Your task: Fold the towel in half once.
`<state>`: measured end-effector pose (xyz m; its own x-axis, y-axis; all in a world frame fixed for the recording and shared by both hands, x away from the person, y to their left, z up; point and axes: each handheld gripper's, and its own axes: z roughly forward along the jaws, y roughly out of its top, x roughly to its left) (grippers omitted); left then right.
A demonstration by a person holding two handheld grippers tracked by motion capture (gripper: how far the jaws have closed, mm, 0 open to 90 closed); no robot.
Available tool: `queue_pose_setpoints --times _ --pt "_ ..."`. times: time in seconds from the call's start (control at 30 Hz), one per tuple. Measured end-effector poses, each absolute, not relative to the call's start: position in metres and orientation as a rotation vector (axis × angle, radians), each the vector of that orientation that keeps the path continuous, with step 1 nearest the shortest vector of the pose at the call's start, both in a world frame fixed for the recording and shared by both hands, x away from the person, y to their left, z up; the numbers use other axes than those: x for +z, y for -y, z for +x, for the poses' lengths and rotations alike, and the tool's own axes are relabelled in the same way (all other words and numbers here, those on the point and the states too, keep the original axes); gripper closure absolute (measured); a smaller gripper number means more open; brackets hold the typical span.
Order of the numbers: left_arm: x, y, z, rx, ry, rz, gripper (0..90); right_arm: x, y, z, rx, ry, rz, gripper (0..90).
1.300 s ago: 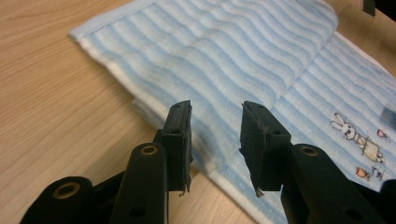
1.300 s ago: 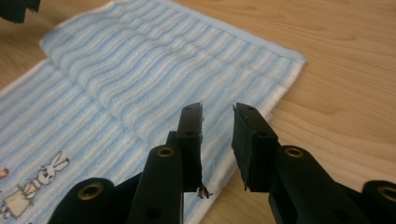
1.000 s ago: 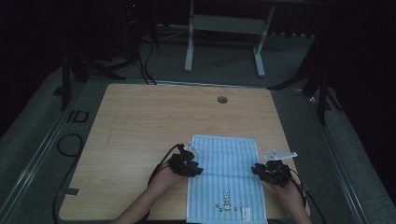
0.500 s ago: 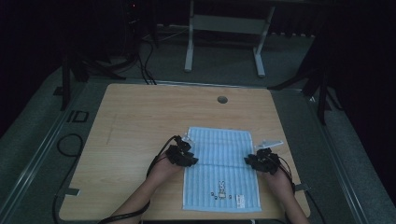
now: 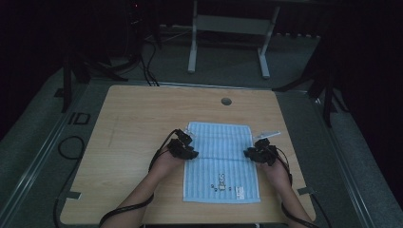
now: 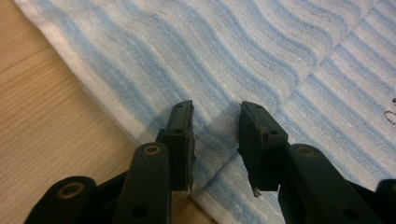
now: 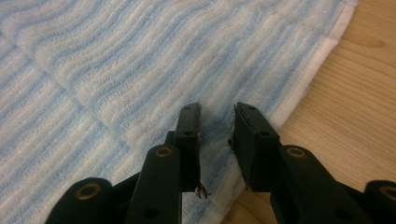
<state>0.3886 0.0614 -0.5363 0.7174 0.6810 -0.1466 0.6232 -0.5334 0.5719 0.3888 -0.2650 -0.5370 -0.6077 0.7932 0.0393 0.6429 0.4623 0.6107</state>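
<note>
In the high view, the far part of the blue striped towel [image 5: 222, 161] is lying doubled over toward the person, where a second ago its far edge was sitting flatter and further up the frame; the fold line is now crossing the cloth between the two grippers. Both hands have slid down the frame with it. The left gripper [image 5: 185, 148] is sitting at the towel's left edge and the right gripper [image 5: 254, 153] at its right edge, a little below centre of the frame, on the wooden table [image 5: 133, 118]. A small dark print is showing near the towel's near end.

In the left gripper view, the jaws are standing partly apart with a folded corner of cloth rising between them; the left gripper [image 6: 215, 140] is pinching that doubled layer, wavy blue and white ribs filling the upper right.

In the right gripper view, the right gripper [image 7: 217, 137] is likewise clenching the doubled hem, with bare wood at the right.
</note>
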Motion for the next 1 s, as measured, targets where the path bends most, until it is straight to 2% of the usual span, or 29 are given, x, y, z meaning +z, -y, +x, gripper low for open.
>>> queue_pose_setpoints --times 0.17,0.2,0.3,0.43,0.47,0.57,0.63,0.8,1.0 --pt "-0.535 -0.060 0.387 0.123 -0.993 2.316 61.4 -0.538 0.265 0.384 0.878 -2.441 1.240 69.1" --pt "-0.533 -0.060 0.388 0.112 -0.997 2.313 60.0 -0.537 0.265 0.385 0.878 -2.447 1.239 66.3" --pt "-0.523 -0.066 0.393 0.143 -1.017 2.278 57.3 -0.525 0.267 0.388 0.878 -2.439 1.206 65.3" --pt "-0.512 -0.073 0.409 0.204 -1.076 2.256 47.5 -0.508 0.271 0.401 0.885 -2.404 1.213 65.2" --pt "-0.508 -0.077 0.421 0.252 -1.107 2.252 47.5 -0.502 0.272 0.408 0.882 -2.390 1.217 65.2" --pt "-0.507 -0.083 0.439 0.271 -1.180 2.204 43.7 -0.489 0.276 0.434 0.889 -2.363 1.287 63.1" --pt "-0.506 -0.087 0.449 0.296 -1.213 2.156 43.7 -0.489 0.276 0.445 0.888 -2.361 1.307 58.9" --pt "-0.512 -0.090 0.469 0.272 -1.248 2.075 43.5 -0.499 0.271 0.473 0.780 -2.355 1.341 57.1" --pt "-0.535 -0.081 0.486 0.231 -1.284 2.104 43.6 -0.516 0.271 0.488 0.755 -2.360 1.464 52.5"
